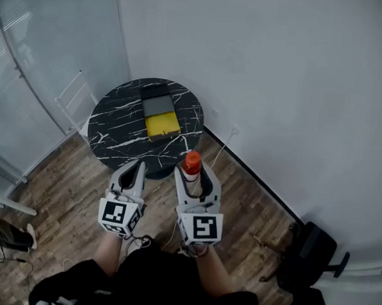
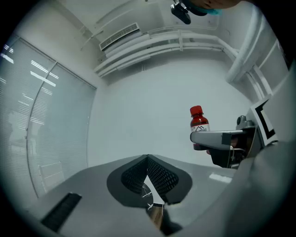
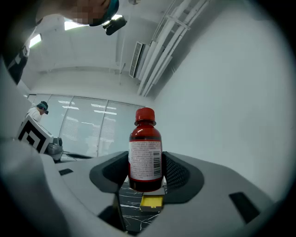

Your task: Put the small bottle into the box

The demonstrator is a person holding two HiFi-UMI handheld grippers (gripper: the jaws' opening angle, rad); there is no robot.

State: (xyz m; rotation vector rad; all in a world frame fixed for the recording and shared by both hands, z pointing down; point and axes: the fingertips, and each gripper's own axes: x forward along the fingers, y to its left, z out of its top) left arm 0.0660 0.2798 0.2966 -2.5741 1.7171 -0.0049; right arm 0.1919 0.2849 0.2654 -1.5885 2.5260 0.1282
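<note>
- The left gripper (image 1: 137, 170) is held level, aside from the work, its jaws closed together on nothing.
- The box (image 1: 162, 124), seemingly open, is set on the table (image 1: 110, 123), well ahead of both grippers, ready for filling.
- The bottle (image 3: 145, 152) is clamped upright at its middle between the right gripper's (image 1: 192, 174) jaws, presumably for carrying.

light: even, soft overhead | shadows: faint | edges: fisheye-warped, dark vignette | focus: sharp

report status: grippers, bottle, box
Right gripper shut on bottle, upright. Left gripper shut, empty. Box on table ahead; nothing in the way.
</note>
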